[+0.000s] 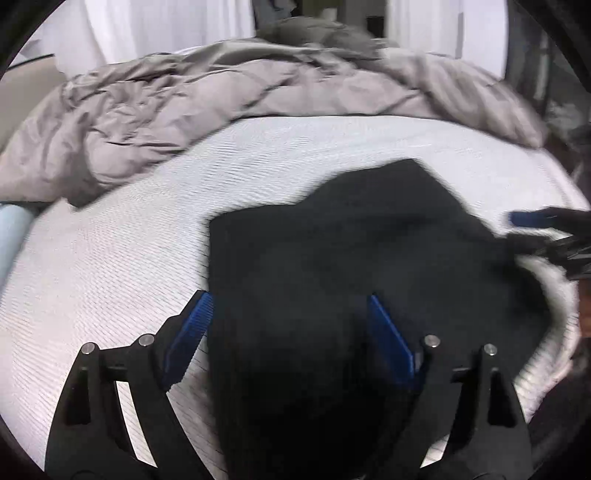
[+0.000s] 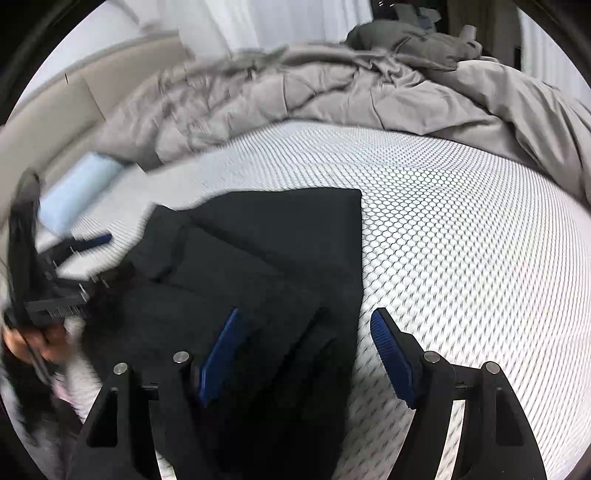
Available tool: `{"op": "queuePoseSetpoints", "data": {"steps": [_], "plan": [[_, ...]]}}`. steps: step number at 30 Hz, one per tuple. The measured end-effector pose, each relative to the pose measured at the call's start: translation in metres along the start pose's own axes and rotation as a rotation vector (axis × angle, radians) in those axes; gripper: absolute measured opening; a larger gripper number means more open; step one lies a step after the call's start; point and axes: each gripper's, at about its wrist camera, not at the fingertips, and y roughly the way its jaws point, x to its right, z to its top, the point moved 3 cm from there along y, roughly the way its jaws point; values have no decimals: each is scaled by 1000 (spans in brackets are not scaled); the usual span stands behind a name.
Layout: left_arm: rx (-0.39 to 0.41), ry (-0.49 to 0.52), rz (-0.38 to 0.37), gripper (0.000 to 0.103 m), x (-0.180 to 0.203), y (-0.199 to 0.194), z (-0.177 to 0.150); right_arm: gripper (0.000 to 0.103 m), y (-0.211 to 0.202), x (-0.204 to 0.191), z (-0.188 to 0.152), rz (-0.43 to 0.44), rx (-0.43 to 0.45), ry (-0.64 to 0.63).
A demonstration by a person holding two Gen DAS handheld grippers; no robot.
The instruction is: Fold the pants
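Both views are evenly and fairly brightly lit, with soft daylight from the white curtains at the top of the frame. The black pants read as a nearly featureless dark mass. Motion blur smears the right edge of the left wrist view and the left edge of the right wrist view. Fisheye distortion bows the mattress; black vignette fills the corners. Shadows stay faint.

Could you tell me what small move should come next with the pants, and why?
Probably bring both grippers down to pinch an edge of the black pants for another fold: the left gripper and right gripper stand open, holding nothing, and the pants lie only partly folded on the mattress.
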Motion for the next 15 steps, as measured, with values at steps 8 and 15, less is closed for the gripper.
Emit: {"op": "queuePoseSetpoints", "data": {"steps": [8, 15], "plan": [[-35, 287, -66, 86, 97, 7, -50, 76, 5, 12, -37, -36, -125, -82], [-20, 76, -188, 86, 42, -19, -38, 77, -25, 52, -45, 100, -55, 127]]}}
